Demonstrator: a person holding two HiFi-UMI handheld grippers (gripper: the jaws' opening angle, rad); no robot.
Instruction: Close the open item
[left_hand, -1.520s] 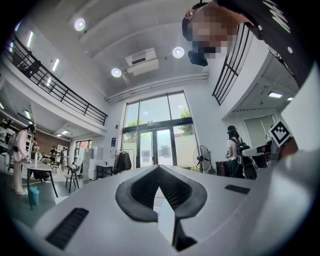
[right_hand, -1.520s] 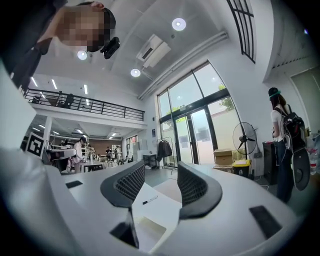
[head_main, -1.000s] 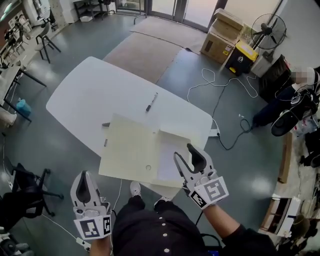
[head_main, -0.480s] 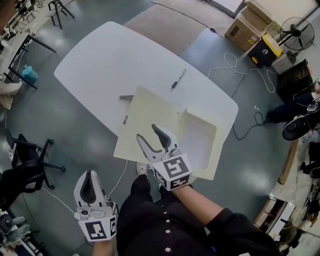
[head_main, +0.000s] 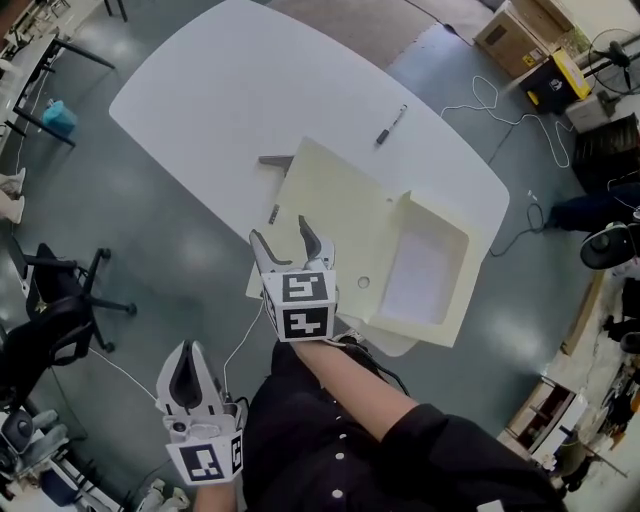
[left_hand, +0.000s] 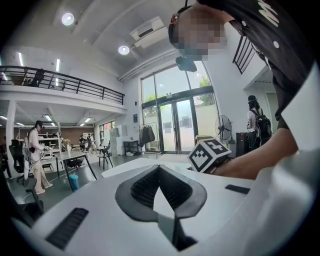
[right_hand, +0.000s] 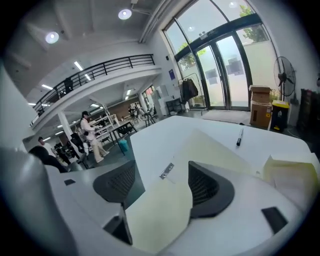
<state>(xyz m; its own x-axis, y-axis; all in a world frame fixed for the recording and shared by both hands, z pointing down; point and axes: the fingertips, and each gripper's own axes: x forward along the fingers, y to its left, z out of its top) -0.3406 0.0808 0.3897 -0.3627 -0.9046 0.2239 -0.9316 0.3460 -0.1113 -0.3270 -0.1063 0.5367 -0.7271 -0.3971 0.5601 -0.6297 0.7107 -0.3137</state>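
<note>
Bring the right gripper (head_main: 280, 232), jaws spread and just now opening wider, down around the near edge of the pale cream, matte cardboard file box (head_main: 345, 215) lying open on the smooth white oval table (head_main: 200, 90). Pinch that thin, stiff lid, showing unclamped between the jaws, and fold it over the shallow tray half. Left gripper (head_main: 188, 352) low beside the table, jaws pressed together, empty.
</note>
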